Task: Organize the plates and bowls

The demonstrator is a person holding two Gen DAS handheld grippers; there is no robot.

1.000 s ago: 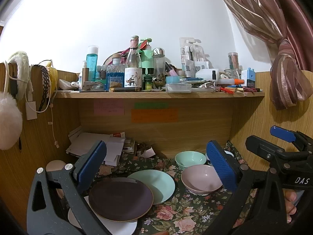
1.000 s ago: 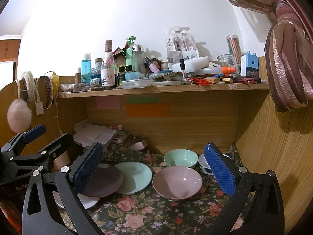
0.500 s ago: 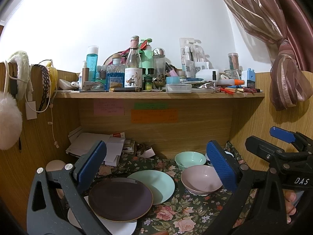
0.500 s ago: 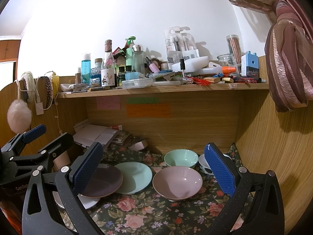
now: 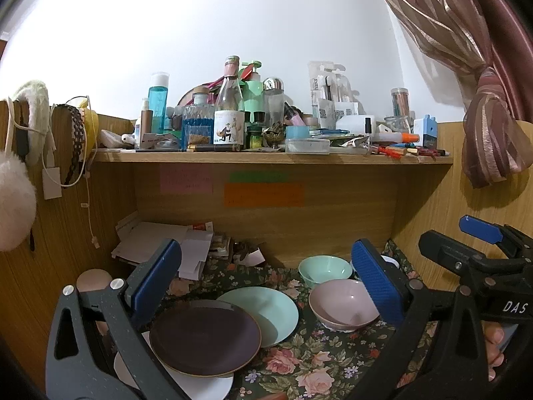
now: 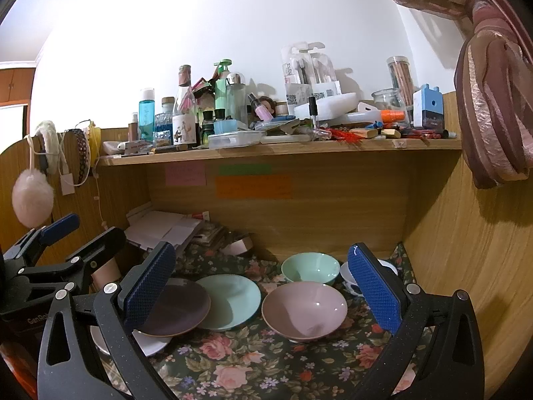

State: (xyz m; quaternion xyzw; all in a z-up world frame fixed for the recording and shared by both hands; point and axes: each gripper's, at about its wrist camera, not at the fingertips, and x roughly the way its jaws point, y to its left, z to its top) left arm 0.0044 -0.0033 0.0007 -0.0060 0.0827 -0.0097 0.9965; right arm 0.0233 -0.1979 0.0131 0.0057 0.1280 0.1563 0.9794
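Plates and bowls sit low in the frame on a flowered cloth [image 6: 253, 363]. A dark plate [image 5: 205, 341] overlaps a white plate [image 5: 200, 385] at lower left, with a green plate [image 5: 266, 310] just beside it. Right of centre, a pink bowl [image 6: 304, 310] sits before a green bowl [image 6: 309, 268]. Left gripper [image 5: 266, 280] and right gripper [image 6: 263, 281] both stand wide apart, holding nothing.

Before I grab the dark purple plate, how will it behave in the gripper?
Probably rigid and brittle. The dark purple plate looks glazed, so likely slippery. It overlaps the white plate and mint plate, so lifting may nudge them.
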